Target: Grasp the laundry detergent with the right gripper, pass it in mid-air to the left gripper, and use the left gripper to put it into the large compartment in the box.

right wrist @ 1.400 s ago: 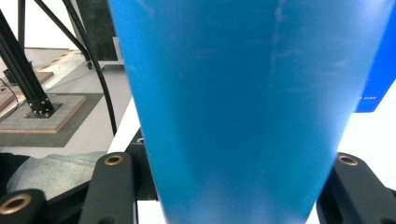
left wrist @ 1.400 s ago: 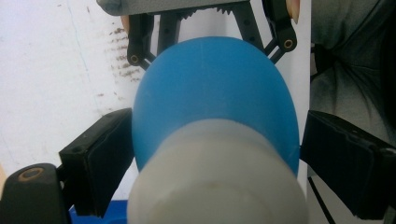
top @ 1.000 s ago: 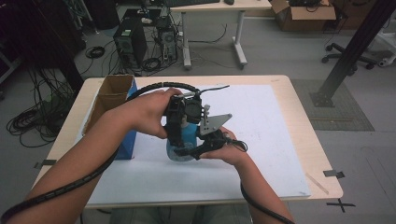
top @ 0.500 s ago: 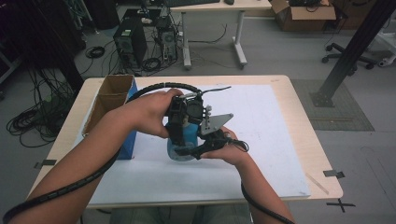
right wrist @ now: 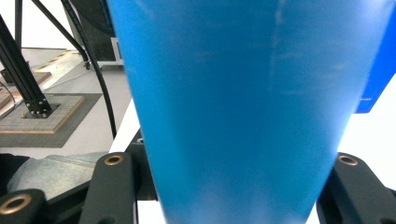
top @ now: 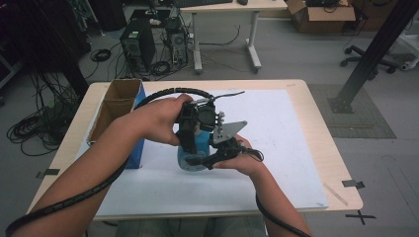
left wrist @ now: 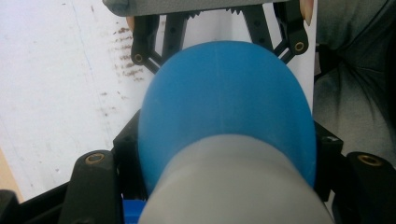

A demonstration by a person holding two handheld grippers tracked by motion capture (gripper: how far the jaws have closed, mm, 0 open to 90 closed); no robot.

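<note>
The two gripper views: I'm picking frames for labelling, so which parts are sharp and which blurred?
Left gripper view: the blue bottle and its grey cap are soft, too close; the white sheet behind is sharper. Right gripper view: the bottle is a smooth blur with faint glare streaks; the floor beyond is clearer. High view: dim, even light, the cardboard box readable.

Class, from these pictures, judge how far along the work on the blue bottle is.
Done: the right gripper is shut on the blue bottle. In hand: the left gripper has just been closing on its grey cap. Left: probably twisting the cap; nothing yet shows it loosened.
</note>
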